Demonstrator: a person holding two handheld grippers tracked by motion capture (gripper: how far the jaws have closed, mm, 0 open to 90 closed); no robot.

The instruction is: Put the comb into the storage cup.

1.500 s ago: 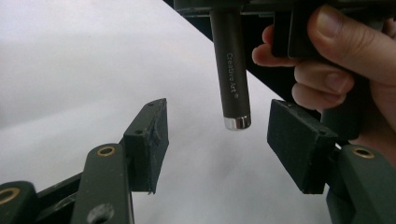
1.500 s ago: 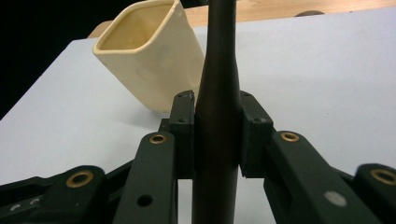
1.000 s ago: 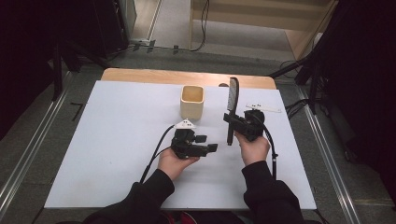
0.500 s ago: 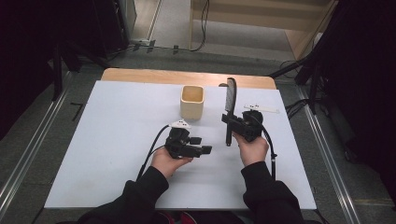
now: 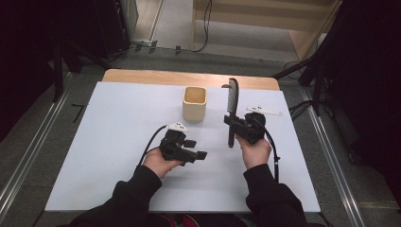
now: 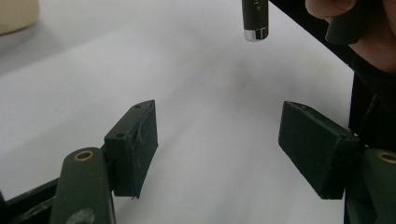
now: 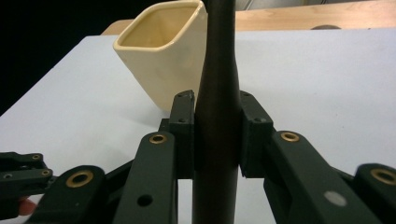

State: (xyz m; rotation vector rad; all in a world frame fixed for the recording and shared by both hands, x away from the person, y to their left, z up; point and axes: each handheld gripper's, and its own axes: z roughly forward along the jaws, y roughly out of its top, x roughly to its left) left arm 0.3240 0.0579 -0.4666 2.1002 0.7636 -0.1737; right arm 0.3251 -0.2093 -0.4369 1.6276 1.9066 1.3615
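Just opened wider, with nothing between the pads: jaws of the left gripper (image 6: 219, 121), gaping over bare white bench (image 6: 201, 70). Clamped hard, by contrast, at the right gripper (image 7: 217, 116): both pads pressed flat on the dark handle of a comb (image 7: 217, 70).

Held upright there in the high view, teeth at the top (image 5: 231, 97), silver-capped butt end hanging free just above the bench (image 5: 118, 118) and apparently clear of it.

Pulled back toward the left side of the high view since a second ago, and now well apart from the comb: left gripper (image 5: 197, 149), empty and lying low in the person's left hand (image 5: 158, 163). No such shift on the other side: right gripper (image 5: 231, 124) and comb in the same spot as a second earlier, same upright pose.

Just beyond the two hands and between them, standing mouth up: a cream square cup (image 5: 195, 104), near the comb, not touching it, nothing visible inside.

Read as a judgement: comb now in the sole charge of the right gripper, left side out of the way, path to the cup open. Likely next, a lift and a short carry over the rim, butt end first. Main risk, a tall comb tipping the light cup.
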